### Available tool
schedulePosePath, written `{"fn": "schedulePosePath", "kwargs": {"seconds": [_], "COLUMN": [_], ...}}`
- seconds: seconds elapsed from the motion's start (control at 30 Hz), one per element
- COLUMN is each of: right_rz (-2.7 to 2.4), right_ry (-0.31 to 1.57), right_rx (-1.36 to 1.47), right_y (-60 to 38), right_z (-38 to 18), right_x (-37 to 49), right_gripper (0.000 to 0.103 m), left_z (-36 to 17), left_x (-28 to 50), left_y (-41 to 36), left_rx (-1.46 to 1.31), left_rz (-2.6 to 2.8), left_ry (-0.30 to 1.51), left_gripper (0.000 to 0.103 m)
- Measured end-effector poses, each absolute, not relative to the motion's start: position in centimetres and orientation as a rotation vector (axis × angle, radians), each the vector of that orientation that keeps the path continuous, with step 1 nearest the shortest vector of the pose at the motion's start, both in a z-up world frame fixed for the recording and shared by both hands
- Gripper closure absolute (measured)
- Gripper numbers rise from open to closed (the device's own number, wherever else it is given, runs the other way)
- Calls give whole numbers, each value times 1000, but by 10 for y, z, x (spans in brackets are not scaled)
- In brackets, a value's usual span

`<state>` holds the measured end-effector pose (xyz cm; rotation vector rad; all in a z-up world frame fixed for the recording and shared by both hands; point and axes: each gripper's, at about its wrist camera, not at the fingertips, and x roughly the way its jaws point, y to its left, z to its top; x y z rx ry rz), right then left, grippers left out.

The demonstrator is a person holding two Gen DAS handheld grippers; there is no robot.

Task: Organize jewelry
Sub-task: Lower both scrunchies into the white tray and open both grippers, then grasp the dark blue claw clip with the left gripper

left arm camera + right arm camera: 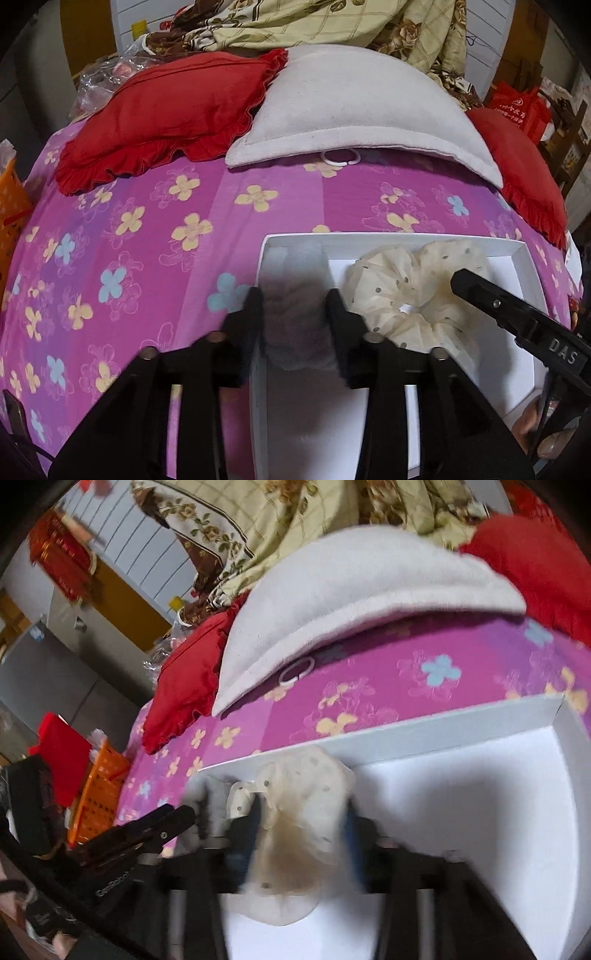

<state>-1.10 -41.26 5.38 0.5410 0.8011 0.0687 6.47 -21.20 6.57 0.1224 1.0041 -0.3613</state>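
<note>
A shallow white box (524, 258) lies on the pink flowered bed. My left gripper (295, 306) is shut on a fuzzy grey-pink scrunchie (295, 332) over the box's left end. A cream dotted scrunchie (417, 291) lies in the box beside it. In the right wrist view my right gripper (303, 830) is shut on that cream scrunchie (299, 812) inside the box (443, 731); one right finger (517, 314) shows in the left wrist view. A white ring-like hair tie (340, 158) lies under the grey pillow's edge and shows in the right wrist view (297, 670).
A grey pillow (351, 110) and red frilled pillows (166, 118) lie at the bed's far side, with a floral quilt (314, 22) behind. An orange basket (99, 797) stands off the bed's left edge. The left gripper (147, 830) appears at the right view's left.
</note>
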Motion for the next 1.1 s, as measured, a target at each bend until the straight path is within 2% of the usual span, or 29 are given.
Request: {"fn": "schedulePosePath", "kwargs": {"seconds": [0.33, 0.43, 0.5, 0.63, 0.83, 1.1], "right_rz": [54, 60, 60, 49, 5, -43], "right_ry": [730, 731, 741, 771, 802, 823], "right_rx": [366, 348, 346, 324, 335, 351], "right_y": [-404, -400, -398, -396, -403, -418], "right_z": [99, 101, 98, 80, 54, 36], "right_x": [-84, -117, -142, -193, -255, -290], "right_gripper": [50, 47, 41, 41, 41, 41], "left_z": [121, 134, 138, 127, 77, 45], "left_x": [13, -18, -40, -75, -116, -130], "left_y": [-180, -164, -151, -134, -134, -155], "left_rx": [51, 43, 27, 12, 15, 55], "left_rz": [-366, -354, -344, -324, -312, -339], "left_ry": [934, 907, 893, 908, 1004, 1036], "left_gripper": [62, 52, 46, 44, 44, 44]}}
